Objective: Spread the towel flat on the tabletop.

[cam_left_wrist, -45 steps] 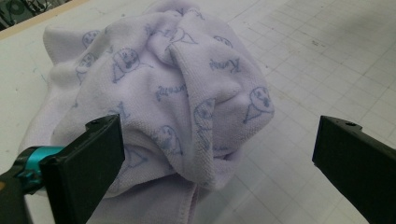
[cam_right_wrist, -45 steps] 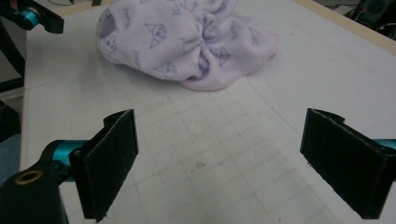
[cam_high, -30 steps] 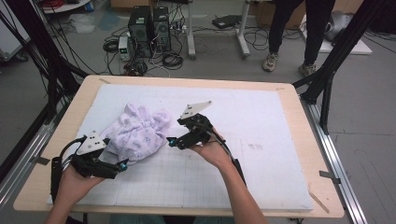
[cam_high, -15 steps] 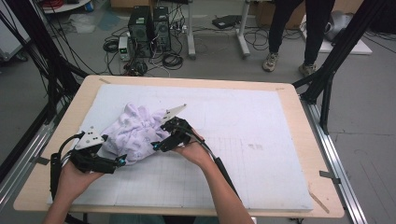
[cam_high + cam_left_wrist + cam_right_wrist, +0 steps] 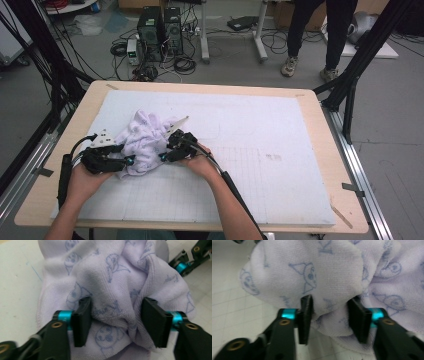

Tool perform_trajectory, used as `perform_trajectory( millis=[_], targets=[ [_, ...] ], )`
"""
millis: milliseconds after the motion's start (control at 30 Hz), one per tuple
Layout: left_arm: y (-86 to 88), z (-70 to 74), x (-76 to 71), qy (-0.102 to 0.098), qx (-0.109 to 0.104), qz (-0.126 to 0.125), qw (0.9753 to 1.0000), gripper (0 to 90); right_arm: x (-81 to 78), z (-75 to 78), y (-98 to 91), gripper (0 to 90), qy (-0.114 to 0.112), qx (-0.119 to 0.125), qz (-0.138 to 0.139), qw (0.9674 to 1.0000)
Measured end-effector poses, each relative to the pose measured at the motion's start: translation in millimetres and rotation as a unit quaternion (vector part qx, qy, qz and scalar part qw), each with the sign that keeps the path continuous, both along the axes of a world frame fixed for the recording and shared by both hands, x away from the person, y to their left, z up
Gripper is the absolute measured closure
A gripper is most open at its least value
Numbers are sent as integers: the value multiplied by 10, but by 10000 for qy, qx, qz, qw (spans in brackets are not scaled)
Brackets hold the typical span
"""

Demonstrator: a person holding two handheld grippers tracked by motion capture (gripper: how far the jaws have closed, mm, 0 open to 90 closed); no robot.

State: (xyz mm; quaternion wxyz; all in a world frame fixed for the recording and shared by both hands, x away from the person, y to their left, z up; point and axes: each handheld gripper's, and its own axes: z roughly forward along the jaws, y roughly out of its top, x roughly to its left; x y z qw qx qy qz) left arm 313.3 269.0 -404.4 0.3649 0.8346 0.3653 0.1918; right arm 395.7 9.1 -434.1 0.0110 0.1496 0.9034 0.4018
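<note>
A crumpled lavender towel [image 5: 145, 137] with blue cartoon prints lies left of centre on the white gridded mat [image 5: 280, 165]. My left gripper [image 5: 129, 161] is at the towel's near-left edge. In the left gripper view, the left gripper [image 5: 116, 317] has just been closing, and a bunched fold of towel [image 5: 112, 277] sits between its pads, which press into it. My right gripper [image 5: 167, 151] meets the towel's near-right side. Its jaws [image 5: 332, 315] have just been closing too, pinching a fold of towel [image 5: 317, 270]. The right gripper [image 5: 190, 261] also appears beyond the cloth in the left gripper view.
The mat covers a wooden table [image 5: 320, 107] with bare mat to the right and far side. Black frame struts [image 5: 360, 60] stand at the table's corners. A person [image 5: 320, 30] stands beyond the far edge, and computer towers [image 5: 160, 25] with cables sit on the floor.
Both hands have moved in on the towel, the right one leftward and down. Both pairs of jaws went from wide open to closed onto folds of the cloth.
</note>
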Motion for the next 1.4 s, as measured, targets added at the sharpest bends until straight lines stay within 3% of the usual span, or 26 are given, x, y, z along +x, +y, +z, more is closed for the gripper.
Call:
perform_trajectory(
  millis=[167, 233, 467, 700, 833, 967, 1400],
  targets=[
    [-10, 5, -10, -48, -20, -137, 9999, 730, -2, 48, -43, 770, -39, 115, 135, 9998],
    [0, 26, -29, -81, -58, -163, 9998, 741, -13, 69, -63, 773, -14, 122, 140, 9998],
    [-57, 139, -107, -168, -231, -306, 9991, 752, -117, 319, -337, 780, -288, 249, 120, 9992],
    [-305, 340, -201, -329, -354, -634, 9968, 758, -314, 615, -749, 783, -539, 319, -1, 9980],
    [-429, 407, -222, -359, -364, -815, 9954, 758, -394, 696, -894, 782, -607, 360, -27, 9975],
    [-497, 396, -206, -340, -304, -846, 9954, 758, -410, 666, -982, 781, -511, 364, -91, 9980],
    [-475, 393, -198, -347, -311, -823, 9955, 757, -376, 592, -976, 777, -407, 498, -109, 9979]
  ],
)
